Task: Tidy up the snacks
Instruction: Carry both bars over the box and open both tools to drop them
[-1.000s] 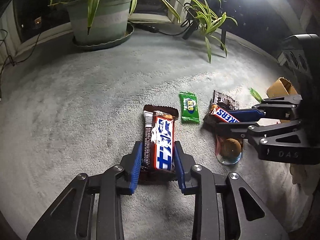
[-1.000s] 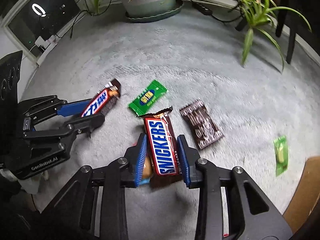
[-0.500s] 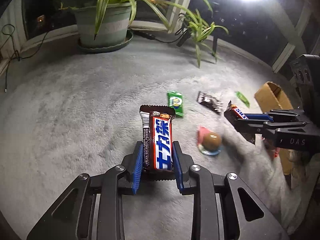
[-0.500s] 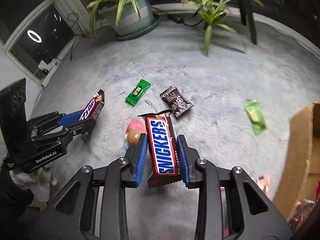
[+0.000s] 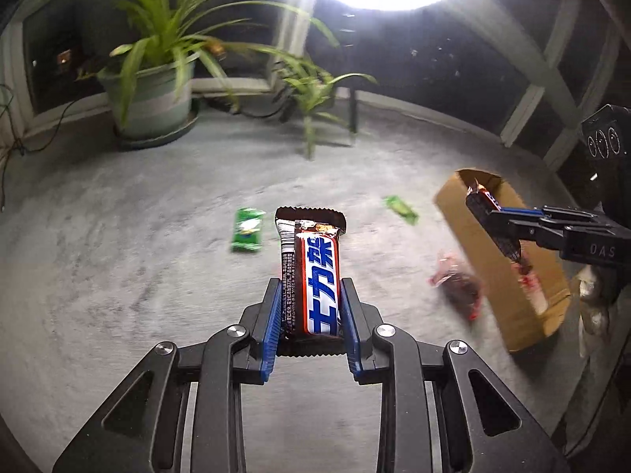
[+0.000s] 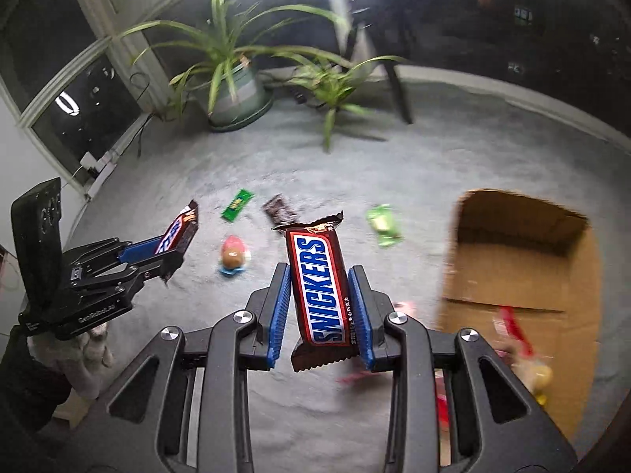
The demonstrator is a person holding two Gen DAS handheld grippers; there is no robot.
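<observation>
My left gripper point(image 5: 311, 295) is shut on a Snickers bar with Chinese lettering point(image 5: 311, 272), held above the grey carpet; it also shows in the right wrist view point(image 6: 177, 232). My right gripper point(image 6: 319, 280) is shut on a brown Snickers bar point(image 6: 321, 283), held up left of an open cardboard box point(image 6: 524, 287). In the left wrist view the right gripper point(image 5: 493, 216) hangs over that box point(image 5: 489, 260). On the carpet lie a green packet point(image 6: 236, 205), a dark wrapper point(image 6: 279, 209), a light green packet point(image 6: 382, 224) and a round pink-wrapped sweet point(image 6: 233, 256).
A potted plant point(image 5: 152, 98) and a smaller plant point(image 5: 311, 98) stand at the back by the window. A red wrapped snack point(image 5: 457, 287) lies beside the box. Several wrapped snacks lie inside the box point(image 6: 524, 351). A bright lamp glares overhead.
Both grippers have risen from the carpet with their bars. The right gripper has swung right toward the cardboard box, which now fills the right of its view.
</observation>
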